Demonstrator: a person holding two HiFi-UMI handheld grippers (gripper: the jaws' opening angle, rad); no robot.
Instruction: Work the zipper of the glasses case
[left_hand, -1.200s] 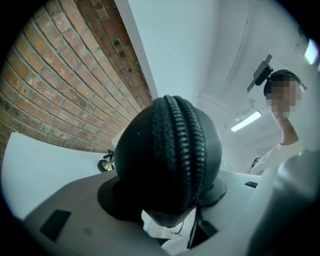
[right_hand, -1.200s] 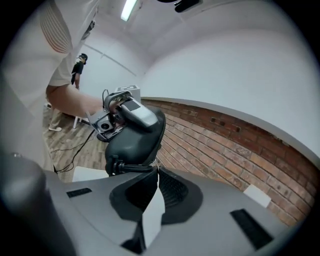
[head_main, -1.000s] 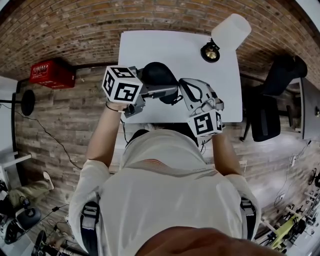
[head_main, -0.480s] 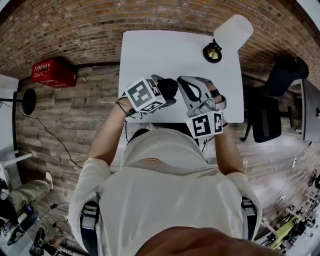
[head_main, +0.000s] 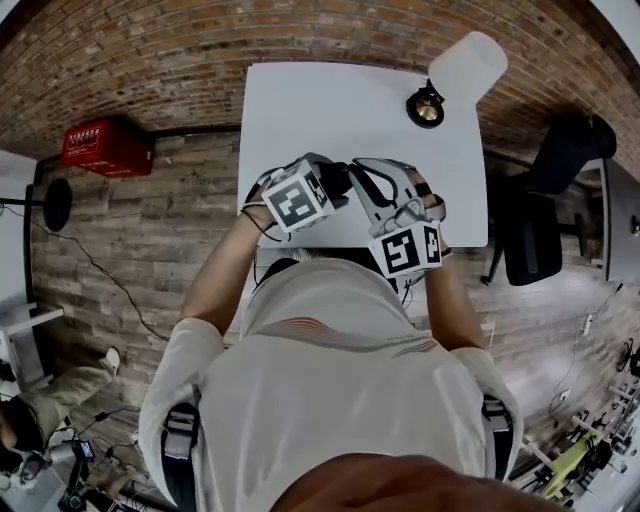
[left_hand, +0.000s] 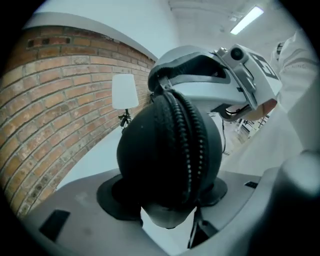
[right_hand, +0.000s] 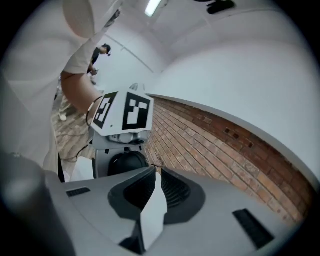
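Note:
In the left gripper view the black glasses case (left_hand: 160, 155) fills the middle, and its zipper (left_hand: 192, 145) runs along its rounded end. My left gripper (left_hand: 167, 197) is shut on the case, one pad on each side. In the head view the case (head_main: 338, 176) hangs above the white table (head_main: 330, 100), just ahead of the left marker cube (head_main: 297, 200). My right gripper (right_hand: 152, 175) is shut with nothing between its pads. It faces the case (right_hand: 127, 162) from close by. Its white body (left_hand: 215, 75) sits right behind the case.
A white-shaded desk lamp (head_main: 440, 85) stands at the table's far right corner. A red crate (head_main: 100, 148) sits on the wooden floor at the left, and a dark chair (head_main: 545, 200) at the right. A brick wall lies beyond the table.
My left gripper has dropped and rolled with the case in it, and now sits close beside the right gripper. The right gripper has stayed almost still.

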